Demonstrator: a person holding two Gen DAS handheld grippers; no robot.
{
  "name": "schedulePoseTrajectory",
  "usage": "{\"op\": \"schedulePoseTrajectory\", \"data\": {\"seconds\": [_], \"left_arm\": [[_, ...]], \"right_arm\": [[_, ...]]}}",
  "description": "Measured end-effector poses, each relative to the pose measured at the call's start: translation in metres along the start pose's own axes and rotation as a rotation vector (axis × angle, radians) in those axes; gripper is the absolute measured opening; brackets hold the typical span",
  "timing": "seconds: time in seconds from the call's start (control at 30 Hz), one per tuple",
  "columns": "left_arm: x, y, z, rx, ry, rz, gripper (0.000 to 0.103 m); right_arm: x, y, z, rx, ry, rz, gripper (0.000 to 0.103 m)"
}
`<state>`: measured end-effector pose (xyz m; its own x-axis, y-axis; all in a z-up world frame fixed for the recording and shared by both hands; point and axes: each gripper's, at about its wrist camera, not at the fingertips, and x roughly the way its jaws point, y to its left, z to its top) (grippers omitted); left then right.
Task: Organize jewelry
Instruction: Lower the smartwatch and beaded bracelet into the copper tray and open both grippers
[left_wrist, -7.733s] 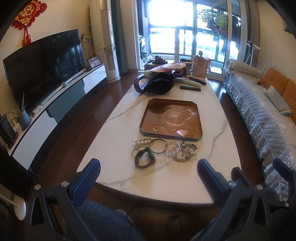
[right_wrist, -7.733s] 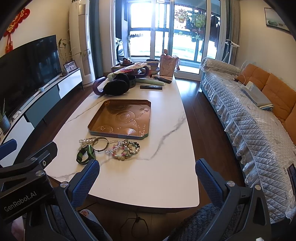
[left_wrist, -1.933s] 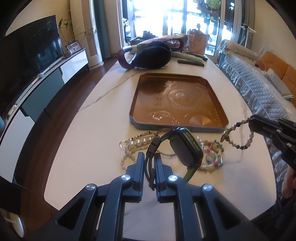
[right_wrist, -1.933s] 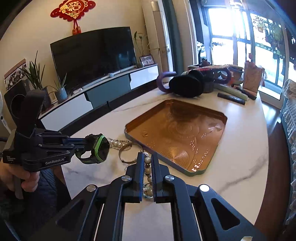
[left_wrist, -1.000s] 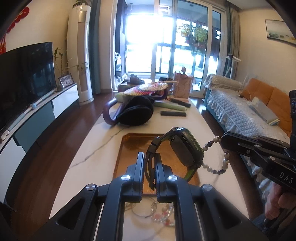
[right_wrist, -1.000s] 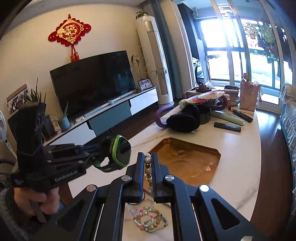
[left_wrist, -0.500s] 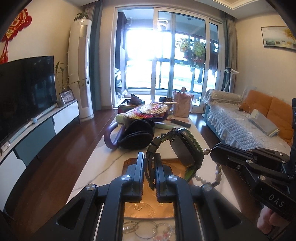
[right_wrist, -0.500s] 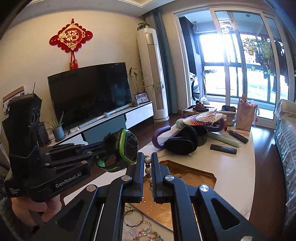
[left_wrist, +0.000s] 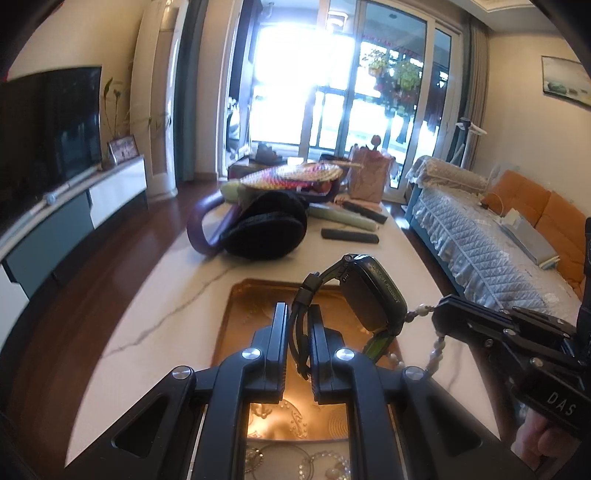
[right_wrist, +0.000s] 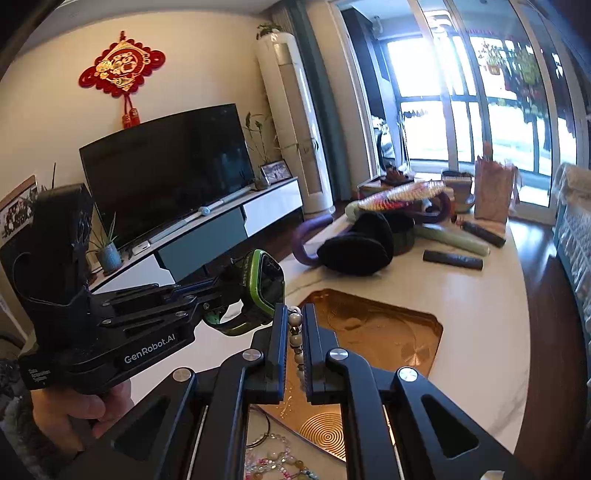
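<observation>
My left gripper (left_wrist: 298, 314) is shut on the strap of a dark green smartwatch (left_wrist: 373, 295), held in the air above the copper tray (left_wrist: 255, 295). My right gripper (right_wrist: 294, 314) is shut on a beaded bracelet (right_wrist: 295, 332) that hangs down over the copper tray (right_wrist: 388, 332). From the right wrist view the left gripper (right_wrist: 221, 299) with the smartwatch (right_wrist: 264, 284) sits just left of my right fingers. In the left wrist view the right gripper (left_wrist: 439, 317) reaches in from the right, its bracelet (left_wrist: 436, 350) dangling. More bracelets (left_wrist: 325, 465) (right_wrist: 277, 461) lie on the table before the tray.
The white marble table (left_wrist: 166, 314) carries black earmuffs (left_wrist: 266, 229), a woven fan (left_wrist: 295, 173), a remote (left_wrist: 349, 235) and a paper bag (left_wrist: 369, 177) at its far end. A TV stand (right_wrist: 207, 229) runs along the left, a sofa (left_wrist: 480, 243) along the right.
Both grippers have moved forward and down over the tray, still holding the watch and the bracelet. More of the tray now lies under the fingers.
</observation>
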<state>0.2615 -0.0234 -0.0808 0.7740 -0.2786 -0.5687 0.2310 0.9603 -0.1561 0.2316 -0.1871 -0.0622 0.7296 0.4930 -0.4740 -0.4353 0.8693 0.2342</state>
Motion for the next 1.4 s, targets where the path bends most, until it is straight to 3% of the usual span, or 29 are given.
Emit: {"op": "schedulePoseTrajectory", "data": {"seconds": [0.07, 0.23, 0.37, 0.63, 0.8, 1.0, 1.27, 1.37, 1.4], "left_arm": [[0.021, 0.006, -0.007, -0.034, 0.043, -0.041, 0.010], [0.072, 0.011, -0.026, -0.061, 0.150, -0.054, 0.010], [0.102, 0.015, -0.038, -0.067, 0.208, -0.011, 0.010], [0.118, 0.028, -0.053, -0.089, 0.265, 0.001, 0.010], [0.135, 0.036, -0.063, -0.107, 0.338, 0.088, 0.010], [0.140, 0.028, -0.054, -0.070, 0.362, 0.178, 0.010], [0.148, 0.027, -0.059, -0.030, 0.395, 0.220, 0.012], [0.147, 0.025, -0.055, -0.020, 0.407, 0.255, 0.026], [0.143, 0.024, -0.054, -0.029, 0.395, 0.252, 0.048]], "right_arm": [[0.010, -0.011, -0.006, 0.023, 0.025, 0.008, 0.007], [0.040, -0.044, -0.026, 0.090, 0.092, -0.003, 0.007], [0.061, -0.065, -0.039, 0.129, 0.135, -0.034, 0.007], [0.090, -0.078, -0.054, 0.128, 0.186, -0.090, 0.007], [0.099, -0.079, -0.060, 0.110, 0.218, -0.125, 0.007], [0.103, -0.087, -0.067, 0.082, 0.265, -0.177, 0.007], [0.112, -0.087, -0.075, 0.060, 0.311, -0.201, 0.007], [0.114, -0.087, -0.076, 0.074, 0.313, -0.211, 0.007], [0.114, -0.086, -0.075, 0.081, 0.320, -0.210, 0.008]]}}
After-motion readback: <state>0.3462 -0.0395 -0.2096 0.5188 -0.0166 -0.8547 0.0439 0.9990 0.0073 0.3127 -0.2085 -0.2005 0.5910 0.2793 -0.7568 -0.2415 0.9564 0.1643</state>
